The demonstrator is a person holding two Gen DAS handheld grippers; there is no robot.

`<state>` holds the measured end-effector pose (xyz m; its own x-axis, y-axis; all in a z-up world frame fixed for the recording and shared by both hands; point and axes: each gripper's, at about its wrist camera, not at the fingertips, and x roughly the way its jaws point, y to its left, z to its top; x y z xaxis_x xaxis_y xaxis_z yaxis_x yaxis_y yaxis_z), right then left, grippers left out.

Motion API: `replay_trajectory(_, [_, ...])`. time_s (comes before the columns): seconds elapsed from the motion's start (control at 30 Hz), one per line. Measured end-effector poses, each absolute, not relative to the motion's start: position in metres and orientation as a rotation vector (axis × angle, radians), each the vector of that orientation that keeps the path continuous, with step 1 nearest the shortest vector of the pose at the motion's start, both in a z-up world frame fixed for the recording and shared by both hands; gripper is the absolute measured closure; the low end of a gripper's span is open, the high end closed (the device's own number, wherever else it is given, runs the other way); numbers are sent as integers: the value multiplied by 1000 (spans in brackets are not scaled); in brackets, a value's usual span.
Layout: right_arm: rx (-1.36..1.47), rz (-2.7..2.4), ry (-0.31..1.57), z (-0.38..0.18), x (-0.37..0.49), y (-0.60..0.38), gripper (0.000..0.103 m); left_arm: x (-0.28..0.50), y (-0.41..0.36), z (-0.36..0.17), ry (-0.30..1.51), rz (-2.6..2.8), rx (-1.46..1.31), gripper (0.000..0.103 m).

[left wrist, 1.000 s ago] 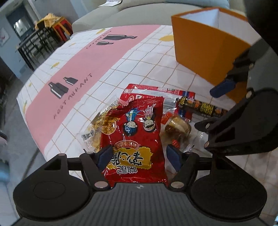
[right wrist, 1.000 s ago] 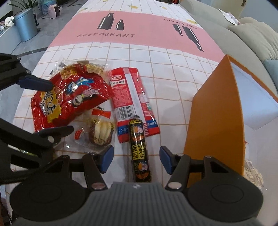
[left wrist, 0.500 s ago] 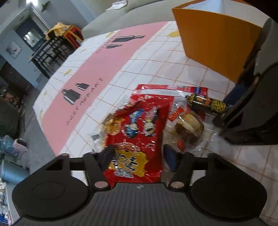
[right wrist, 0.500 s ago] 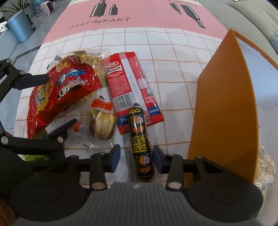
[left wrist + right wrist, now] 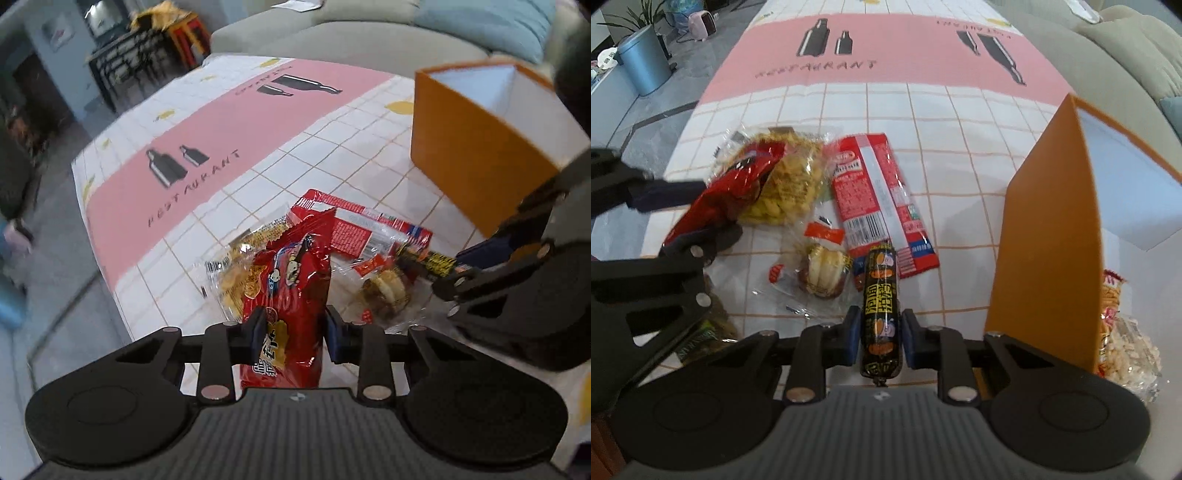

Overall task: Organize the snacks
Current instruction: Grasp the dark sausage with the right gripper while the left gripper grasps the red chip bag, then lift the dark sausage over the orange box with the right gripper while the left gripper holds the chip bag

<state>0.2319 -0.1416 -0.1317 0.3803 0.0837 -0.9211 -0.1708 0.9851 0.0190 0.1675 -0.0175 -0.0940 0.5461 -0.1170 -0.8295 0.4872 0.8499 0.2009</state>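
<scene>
- Our left claw [image 5: 294, 328] has just closed its jaws onto the red snack bag [image 5: 288, 295], gripping it above the tabletop [image 5: 332, 147].
- Our right claw [image 5: 880, 334] has just closed on the black sausage stick [image 5: 881, 314], beside the orange box [image 5: 1049, 236].

the far half of the tablecloth [image 5: 886, 110], pink band included, lies bare and open. the near half is crowded: a tall orange box [image 5: 1049, 236] walls off the right, loose snack packets [image 5: 882, 199] cluster at centre, and the left gripper [image 5: 683, 225] hangs over the left edge of the cluster.
</scene>
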Motion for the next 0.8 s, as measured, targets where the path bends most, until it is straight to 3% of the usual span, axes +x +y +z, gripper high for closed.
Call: replay_trajectory(0.8, [-106,139,1015,-52,158,-113,83,126,22,-19,867,-381,201,75])
